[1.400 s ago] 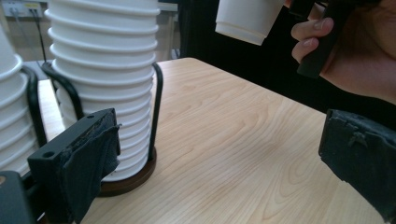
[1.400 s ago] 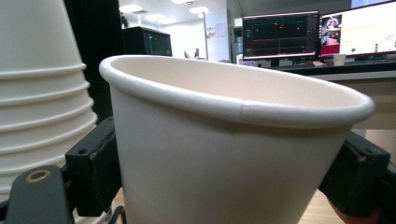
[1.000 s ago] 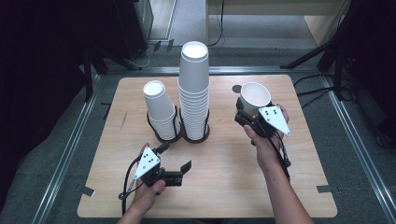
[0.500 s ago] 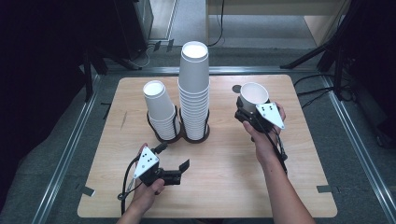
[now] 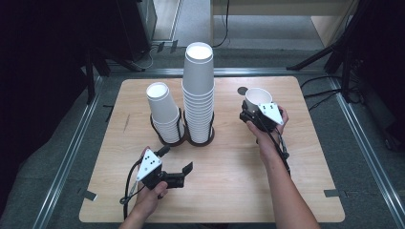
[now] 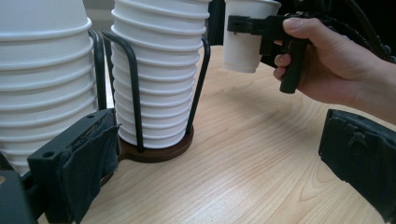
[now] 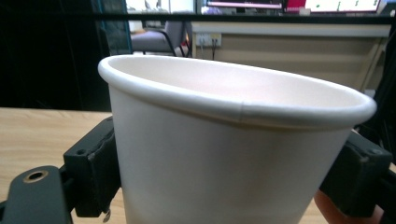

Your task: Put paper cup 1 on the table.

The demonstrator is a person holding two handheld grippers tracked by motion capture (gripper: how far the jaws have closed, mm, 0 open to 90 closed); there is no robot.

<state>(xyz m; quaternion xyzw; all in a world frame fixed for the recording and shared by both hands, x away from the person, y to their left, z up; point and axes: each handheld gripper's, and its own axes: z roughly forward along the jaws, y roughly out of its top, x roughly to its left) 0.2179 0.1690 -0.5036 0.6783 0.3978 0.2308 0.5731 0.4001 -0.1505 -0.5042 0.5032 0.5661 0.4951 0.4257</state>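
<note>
Wooden table [image 5: 229, 191] seen from above: two stacks of white paper cups [image 5: 198, 90] in wire holders near the far edge; right gripper [image 5: 255, 114] holding a single paper cup [image 5: 258, 98]; left gripper [image 5: 174, 164] open near the front edge.

A lab or office test room: the pale wooden tabletop [image 5: 296, 191] stands between metal floor rails [image 5: 67, 157], dark tripod legs [image 5: 329, 57] at upper right, and lit monitor screens [image 7: 341, 4] above a beige desk [image 7: 289, 42] in the right gripper view

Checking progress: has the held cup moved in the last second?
Yes. The cup in the right gripper moved down the high view, further from the table's far edge.
</note>
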